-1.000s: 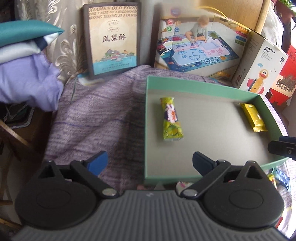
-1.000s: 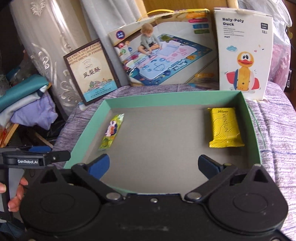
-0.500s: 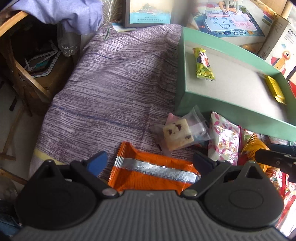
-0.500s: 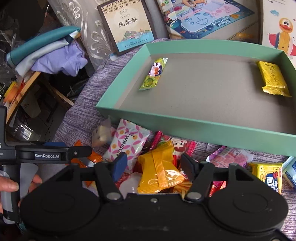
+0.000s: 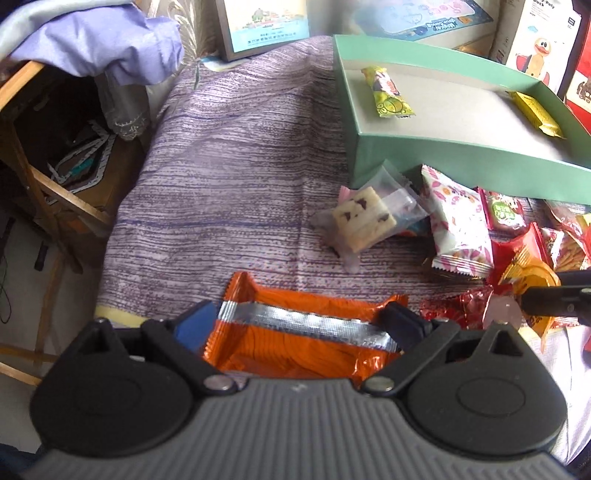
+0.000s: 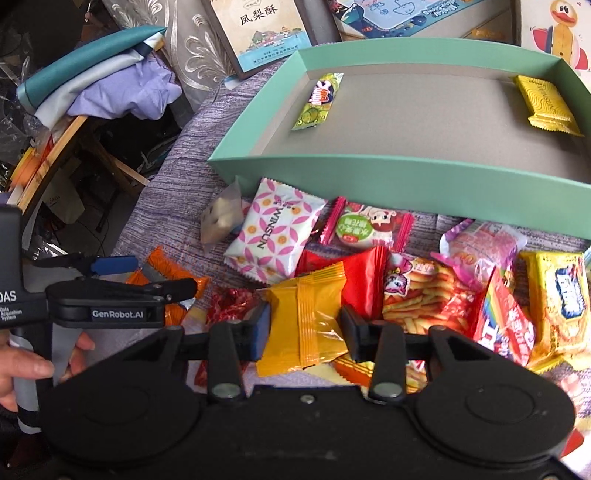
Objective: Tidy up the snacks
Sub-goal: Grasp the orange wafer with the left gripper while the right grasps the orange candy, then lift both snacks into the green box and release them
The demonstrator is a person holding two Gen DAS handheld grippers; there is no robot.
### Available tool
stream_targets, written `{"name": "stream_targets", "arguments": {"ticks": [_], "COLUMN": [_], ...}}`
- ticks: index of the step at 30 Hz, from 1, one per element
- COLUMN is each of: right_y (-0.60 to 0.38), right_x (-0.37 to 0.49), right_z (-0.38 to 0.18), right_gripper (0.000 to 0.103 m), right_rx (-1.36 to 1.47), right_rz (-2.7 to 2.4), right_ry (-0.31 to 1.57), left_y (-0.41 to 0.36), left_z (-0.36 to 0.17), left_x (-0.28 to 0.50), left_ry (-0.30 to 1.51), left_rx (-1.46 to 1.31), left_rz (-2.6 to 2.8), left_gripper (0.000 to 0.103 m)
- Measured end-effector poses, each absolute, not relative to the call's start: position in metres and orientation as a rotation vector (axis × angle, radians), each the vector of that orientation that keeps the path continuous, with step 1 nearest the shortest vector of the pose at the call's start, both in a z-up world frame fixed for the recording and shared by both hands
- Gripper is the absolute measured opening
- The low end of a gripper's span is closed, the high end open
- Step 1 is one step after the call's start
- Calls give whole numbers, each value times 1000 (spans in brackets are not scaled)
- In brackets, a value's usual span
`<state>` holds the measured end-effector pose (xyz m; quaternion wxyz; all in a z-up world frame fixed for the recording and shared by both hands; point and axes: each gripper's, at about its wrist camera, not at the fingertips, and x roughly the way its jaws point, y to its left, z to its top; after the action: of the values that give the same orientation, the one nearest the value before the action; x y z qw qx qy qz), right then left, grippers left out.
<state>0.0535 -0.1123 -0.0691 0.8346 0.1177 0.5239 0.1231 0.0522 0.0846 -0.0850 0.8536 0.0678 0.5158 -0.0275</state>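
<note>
Two grippers are seen lowered over a heap of wrapped snacks on a purple striped cloth (image 5: 236,155). Two packets are counted inside the green tray (image 6: 388,177): a lime-green bar (image 6: 318,101) near its left wall and a yellow packet (image 6: 546,105) at its far right corner. About ten more packets are spread just outside the tray's near wall, though an exact count is prevented by overlap.

The right gripper (image 6: 304,332) is shown with its jaws closing around an orange-yellow packet (image 6: 306,317); the packet is set between the pads, and both pads appear to be touching its edges. The left gripper (image 5: 299,325) is held spread wide, with an orange foil packet (image 5: 295,332) lying between its fingers and not pinched. That packet's lower part is hidden by the gripper body.

A pink-patterned white packet (image 6: 275,230) is marked "WINSUN". "GenRobot.AI" is printed on the left gripper's side as seen from the right wrist, where a hand (image 6: 26,365) is wrapped round its handle. A clear-wrapped biscuit (image 5: 364,218) is seen beside the tray's corner. Behind the tray, a duck toy box (image 5: 539,44) is cut off by the frame, its lettering only partly legible. Chinese characters are carried on a framed box (image 6: 266,33).
</note>
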Motion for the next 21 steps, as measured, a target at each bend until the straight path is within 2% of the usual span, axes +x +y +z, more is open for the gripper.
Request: {"name": "stream_targets", "arguments": {"ticks": [4, 12, 15, 18, 21], "right_y": [-107, -115, -123, -133, -137], "right_x": [44, 39, 37, 36, 38], "right_z": [-67, -62, -59, -54, -54], "right_gripper": [40, 40, 40, 40, 40], "right_rx": [250, 266, 260, 270, 280], "right_rz": [283, 283, 273, 255, 250], "right_ry": [1105, 1065, 1048, 1035, 1032], "left_y": [100, 120, 105, 81, 69], "left_z": [-72, -86, -97, -95, -90], "left_x": [44, 58, 71, 76, 77], "left_ry": [1063, 1200, 1216, 1166, 1175], "left_rx": [79, -315, -275, -116, -75], "left_rz": [62, 157, 162, 78, -34], "left_gripper": [99, 99, 89, 58, 55]}}
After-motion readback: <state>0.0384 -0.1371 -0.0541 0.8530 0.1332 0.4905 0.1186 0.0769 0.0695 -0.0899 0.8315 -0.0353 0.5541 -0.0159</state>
